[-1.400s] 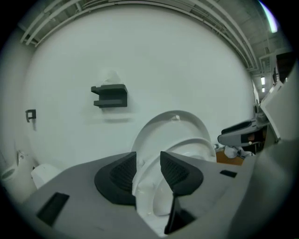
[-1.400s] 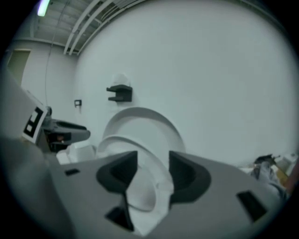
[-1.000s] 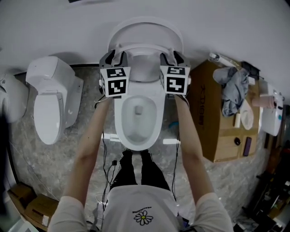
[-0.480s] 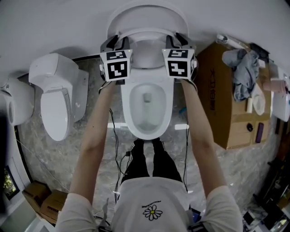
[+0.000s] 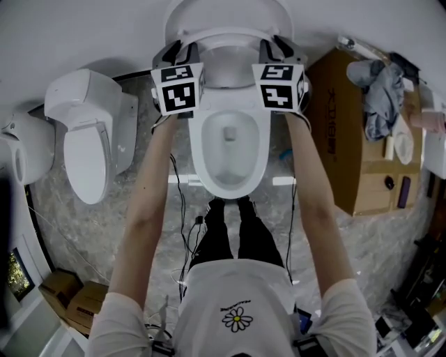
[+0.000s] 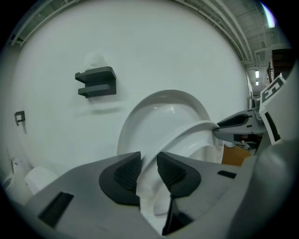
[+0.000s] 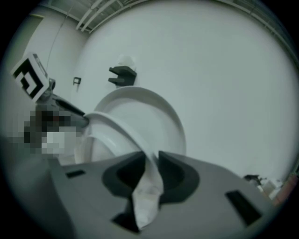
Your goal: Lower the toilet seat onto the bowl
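The white toilet bowl (image 5: 230,178) stands in the middle of the head view. Its lid (image 5: 226,10) is up against the wall, and the toilet seat (image 5: 224,35) is raised in front of the lid. My left gripper (image 5: 180,52) is at the seat's left side. In the left gripper view the seat rim (image 6: 187,135) runs between the jaws of my left gripper (image 6: 148,170), which are closing on it. My right gripper (image 5: 277,50) is at the seat's right side. Its jaws are closing too, and in the right gripper view the rim (image 7: 117,128) fills the gap of the right gripper (image 7: 150,172).
A second white toilet (image 5: 87,139) stands on the left. At the right is a cardboard box (image 5: 355,153) with a cloth (image 5: 383,104) on it. Cables (image 5: 181,223) lie on the marble floor beside the person's legs. A black bracket (image 6: 97,81) hangs on the wall.
Both grippers have slid a little further along the seat's sides. The whole scene has shifted in the head view. The seat stays raised.
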`<state>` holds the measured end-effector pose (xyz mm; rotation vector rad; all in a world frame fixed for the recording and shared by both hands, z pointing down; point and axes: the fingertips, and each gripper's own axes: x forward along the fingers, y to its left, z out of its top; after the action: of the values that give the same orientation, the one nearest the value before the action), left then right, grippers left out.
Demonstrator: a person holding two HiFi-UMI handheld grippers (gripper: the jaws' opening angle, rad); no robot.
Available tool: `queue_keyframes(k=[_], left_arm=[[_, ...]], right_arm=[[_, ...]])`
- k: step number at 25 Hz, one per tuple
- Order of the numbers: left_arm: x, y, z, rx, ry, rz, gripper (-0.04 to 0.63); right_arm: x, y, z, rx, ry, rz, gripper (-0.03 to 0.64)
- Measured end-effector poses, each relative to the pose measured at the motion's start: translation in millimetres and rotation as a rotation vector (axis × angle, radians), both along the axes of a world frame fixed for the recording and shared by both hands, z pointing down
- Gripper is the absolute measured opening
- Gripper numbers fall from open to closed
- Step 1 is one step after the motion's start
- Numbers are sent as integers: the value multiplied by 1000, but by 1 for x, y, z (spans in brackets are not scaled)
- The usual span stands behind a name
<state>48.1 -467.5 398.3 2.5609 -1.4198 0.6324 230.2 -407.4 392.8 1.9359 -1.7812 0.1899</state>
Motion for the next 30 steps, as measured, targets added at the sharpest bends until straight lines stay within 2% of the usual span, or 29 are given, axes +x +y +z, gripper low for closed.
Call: queue_keyframes(k=[3, 9, 18, 21, 25, 30], left_arm=[[-5, 8, 0, -10, 7, 2, 130], [-5, 24, -7, 12, 91, -13, 141], [-18, 55, -6, -3, 57, -6, 141], [-26, 71, -4, -12, 85, 4, 147], [-33, 90, -4, 8, 105, 27, 152], [-38, 118, 2, 23, 71, 39, 152]], right_arm=[[-5, 8, 0, 13, -9, -9, 106], [-4, 23, -6, 79, -7, -16, 106], [-19, 56, -7, 124, -23, -36, 109], [-26, 72, -5, 127, -41, -37, 114], [-34, 91, -3, 143, -5, -16, 112], [-39, 117, 2, 134, 22, -30, 110]])
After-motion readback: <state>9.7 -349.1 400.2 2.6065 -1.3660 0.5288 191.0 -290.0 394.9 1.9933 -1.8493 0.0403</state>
